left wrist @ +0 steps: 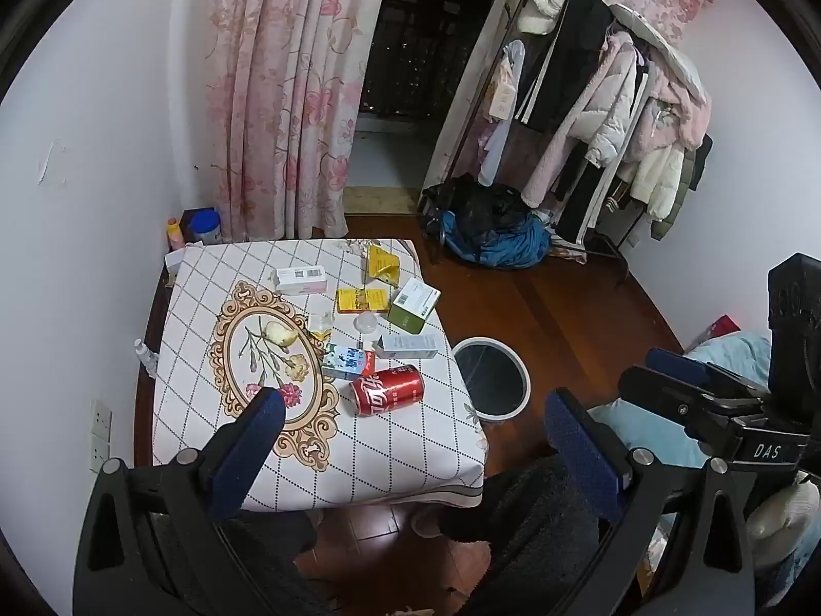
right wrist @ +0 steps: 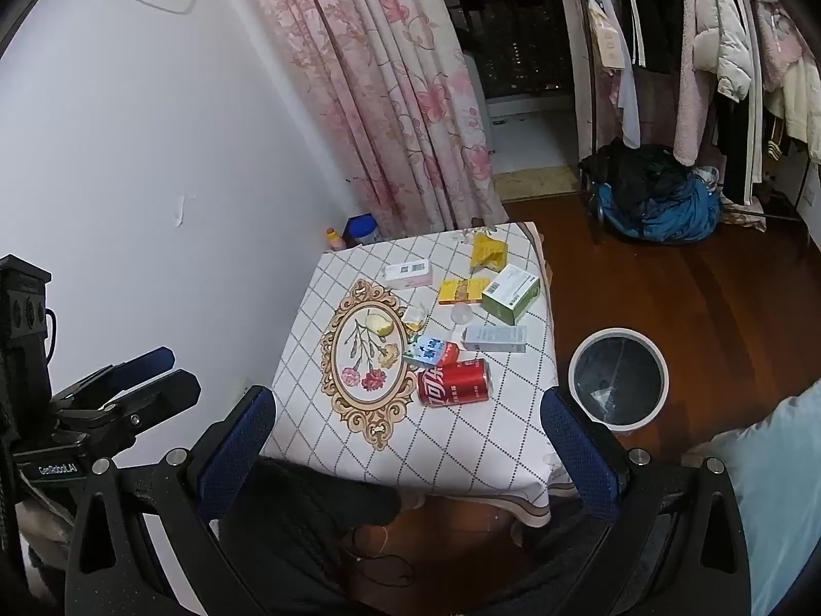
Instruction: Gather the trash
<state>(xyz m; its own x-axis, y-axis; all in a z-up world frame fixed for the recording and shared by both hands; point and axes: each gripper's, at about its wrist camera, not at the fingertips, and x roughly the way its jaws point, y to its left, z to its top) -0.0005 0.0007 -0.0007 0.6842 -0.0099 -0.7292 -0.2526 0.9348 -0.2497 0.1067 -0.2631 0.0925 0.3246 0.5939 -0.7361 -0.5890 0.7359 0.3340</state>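
Left gripper (left wrist: 410,441) and right gripper (right wrist: 405,441) both hang above the near edge of the table (left wrist: 390,462), jaws spread wide and empty. Trash lies on the cloth: from left, a pale crumpled scrap (left wrist: 279,332), a small carton (left wrist: 348,362) touching the red can (left wrist: 388,390) lying on its side, then boxes toward the far right corner. Bin (left wrist: 491,379) stands on the floor just beside the table's right edge. Risk, as judged: the can may roll if nudged off-centre, and could drop off the edge.
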